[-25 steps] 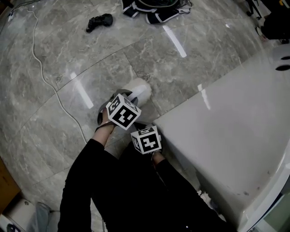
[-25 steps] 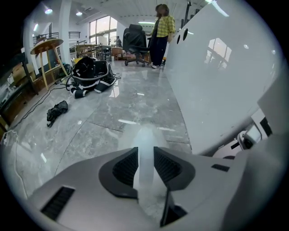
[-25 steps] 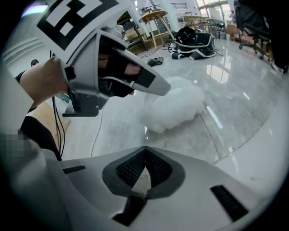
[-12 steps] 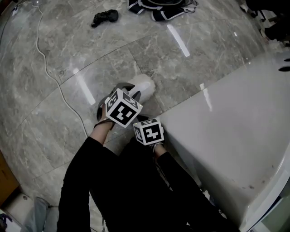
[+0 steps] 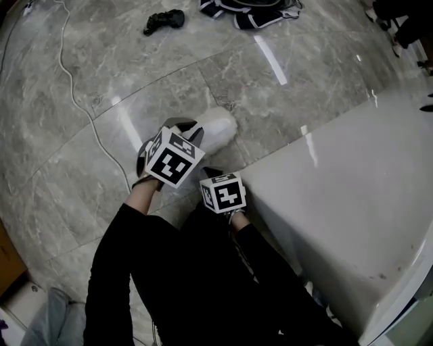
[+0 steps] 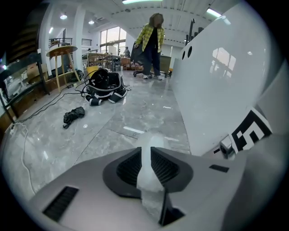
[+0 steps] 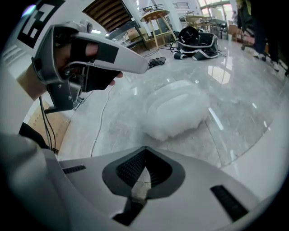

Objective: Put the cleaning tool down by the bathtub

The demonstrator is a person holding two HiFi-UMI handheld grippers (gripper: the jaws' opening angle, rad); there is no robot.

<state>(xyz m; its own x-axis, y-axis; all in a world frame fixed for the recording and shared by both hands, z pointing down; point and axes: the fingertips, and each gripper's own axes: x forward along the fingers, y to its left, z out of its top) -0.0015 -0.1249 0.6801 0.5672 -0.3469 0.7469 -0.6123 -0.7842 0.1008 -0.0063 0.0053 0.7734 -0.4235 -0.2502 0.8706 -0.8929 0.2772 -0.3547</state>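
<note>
The cleaning tool (image 5: 216,128) is a white fluffy pad that lies low over the grey marble floor, just off the corner of the white bathtub (image 5: 352,203). My left gripper (image 5: 195,134) is shut on its near end, and white fluff (image 6: 145,167) shows squeezed between the jaws. In the right gripper view the pad (image 7: 176,108) sits ahead with the left gripper (image 7: 86,54) reaching over it from the upper left. I cannot tell whether the pad touches the floor. My right gripper (image 5: 211,173) is beside the tub corner, shut and holding nothing (image 7: 145,158).
A white cable (image 5: 81,101) runs across the floor on the left. A black crumpled glove (image 5: 164,20) and dark bags (image 5: 250,12) lie farther out. A person in a yellow checked shirt (image 6: 151,43) stands far off, near the tub's far end (image 6: 216,76).
My left gripper and the white pad have shifted slightly outward over the floor, and its marker cube has tilted. The right gripper has barely moved.
</note>
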